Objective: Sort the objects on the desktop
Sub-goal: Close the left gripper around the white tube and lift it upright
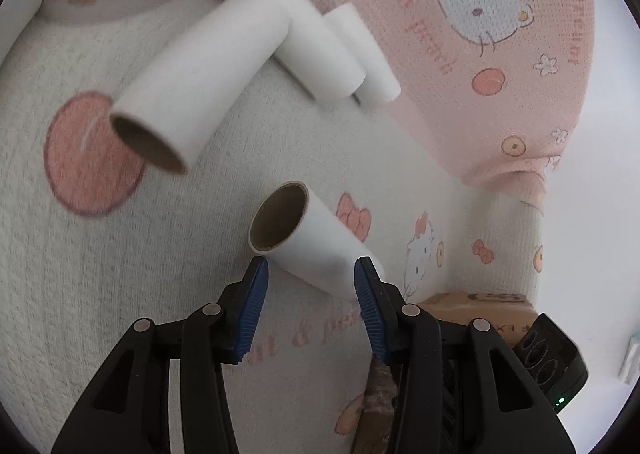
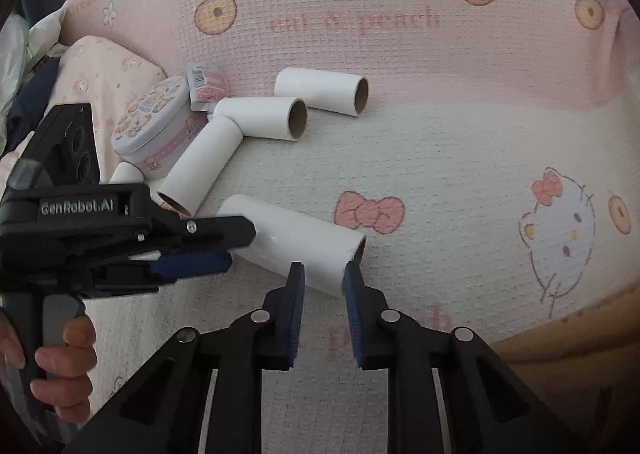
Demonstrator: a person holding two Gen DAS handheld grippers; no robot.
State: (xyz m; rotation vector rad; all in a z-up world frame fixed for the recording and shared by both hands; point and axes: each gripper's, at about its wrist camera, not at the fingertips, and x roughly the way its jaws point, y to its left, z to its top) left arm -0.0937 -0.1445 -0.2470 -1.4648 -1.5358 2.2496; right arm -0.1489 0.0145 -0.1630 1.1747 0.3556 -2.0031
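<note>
The patterned blanket [image 2: 460,158] lies broad and bare to the right. On it, the nearest paper roll [image 2: 292,238] rests apart from the other rolls [image 2: 260,116] and tin [image 2: 154,126]. Both tools straddle it: left tool [image 1: 310,268] open at one end, right tool [image 2: 323,274] pinching its other end. Next, probably lift it clear; the crowded left side needs care.
</note>
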